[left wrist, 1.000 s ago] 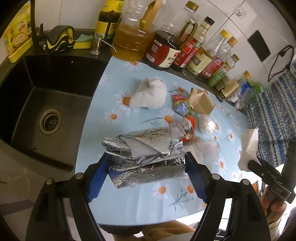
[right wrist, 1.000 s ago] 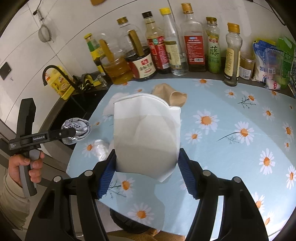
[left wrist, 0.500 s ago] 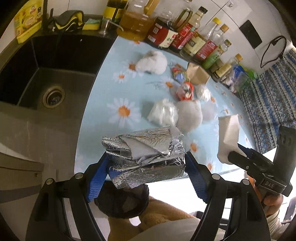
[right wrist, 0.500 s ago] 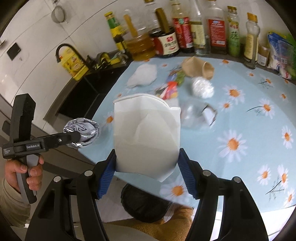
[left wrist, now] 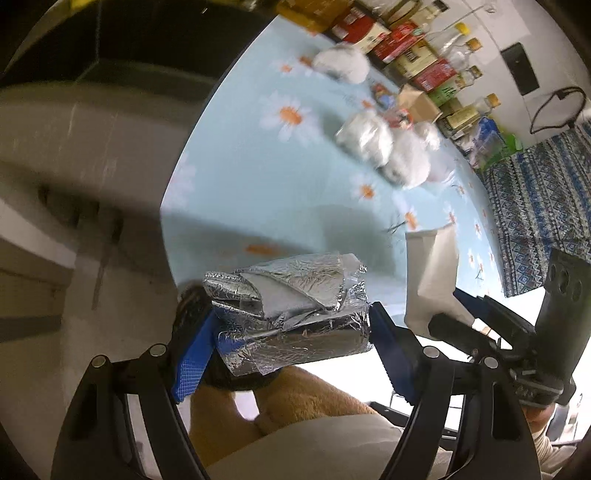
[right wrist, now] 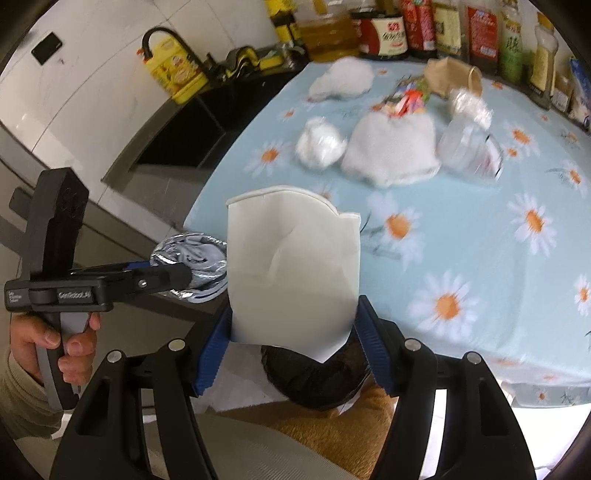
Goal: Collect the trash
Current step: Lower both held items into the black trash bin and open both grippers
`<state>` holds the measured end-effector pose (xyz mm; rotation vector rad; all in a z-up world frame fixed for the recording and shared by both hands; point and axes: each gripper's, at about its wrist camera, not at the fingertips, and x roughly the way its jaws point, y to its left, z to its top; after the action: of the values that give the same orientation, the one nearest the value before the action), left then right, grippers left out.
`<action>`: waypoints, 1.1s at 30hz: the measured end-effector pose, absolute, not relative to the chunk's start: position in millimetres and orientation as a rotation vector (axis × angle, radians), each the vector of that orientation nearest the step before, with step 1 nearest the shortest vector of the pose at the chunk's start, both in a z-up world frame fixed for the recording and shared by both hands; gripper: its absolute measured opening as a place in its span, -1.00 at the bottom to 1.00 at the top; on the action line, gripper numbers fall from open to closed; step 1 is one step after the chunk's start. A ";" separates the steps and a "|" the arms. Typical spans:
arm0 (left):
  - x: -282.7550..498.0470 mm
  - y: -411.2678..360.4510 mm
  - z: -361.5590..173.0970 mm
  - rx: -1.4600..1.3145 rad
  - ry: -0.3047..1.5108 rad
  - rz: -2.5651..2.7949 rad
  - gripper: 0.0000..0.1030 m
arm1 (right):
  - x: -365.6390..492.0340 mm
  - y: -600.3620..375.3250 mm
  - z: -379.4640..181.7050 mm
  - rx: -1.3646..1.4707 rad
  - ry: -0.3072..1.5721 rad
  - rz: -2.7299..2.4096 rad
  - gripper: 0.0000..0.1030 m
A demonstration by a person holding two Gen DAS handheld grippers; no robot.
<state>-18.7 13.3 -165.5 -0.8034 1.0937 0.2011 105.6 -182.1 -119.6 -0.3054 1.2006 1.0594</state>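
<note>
Left hand-held gripper [left wrist: 291, 332] is clamped on a crumpled foil bundle [left wrist: 291, 306], blue pads pressing both ends, held off the near edge of the bench [left wrist: 266, 184] and above a dark round bin opening that only partly shows behind the foil. Right hand-held gripper [right wrist: 291, 339] is clamped on a flattened white paper cup [right wrist: 291, 266], pads on its two sides, also held past the bench edge, over a black-lined trash bin [right wrist: 317, 384] directly below it. In the right wrist view the left gripper comes in from the left with the foil just beside the cup, and a hand [right wrist: 48, 343] in a beige sleeve grips its handle. Still on the daisy-print bench cover: a white crumpled tissue [right wrist: 343, 77] near the back, a small plastic wad [right wrist: 319, 144], a bigger white fuzzy paper lump [right wrist: 395, 151], a clear plastic piece [right wrist: 469, 147], a colourful wrapper [right wrist: 406, 99], and a brown paper cup [right wrist: 450, 75] lying on its side. Bottles [right wrist: 384, 29] line the back wall. A dark sink [right wrist: 177, 129] sits left of the bench, with a yellow bottle [right wrist: 173, 74] by the tap. Tan fuzzy fabric shows under both grippers. Far items are motion-blurred.
</note>
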 end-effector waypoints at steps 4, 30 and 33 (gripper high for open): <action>-28.6 11.0 -186.7 -0.839 1.127 0.204 0.50 | 82.7 -181.5 -134.7 -0.346 1.239 1.074 0.27; -46.6 -2.6 -287.6 -0.957 1.373 0.207 0.82 | 66.7 -182.9 -223.8 -0.301 1.481 0.988 0.66; -48.4 -0.5 -290.5 -0.954 1.377 0.222 0.83 | 73.1 -185.9 -223.8 -0.291 1.457 0.973 0.67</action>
<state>-48.4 -0.5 -290.5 -0.9541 1.3766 0.2225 73.1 -185.9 -223.8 -0.2909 1.4566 0.9732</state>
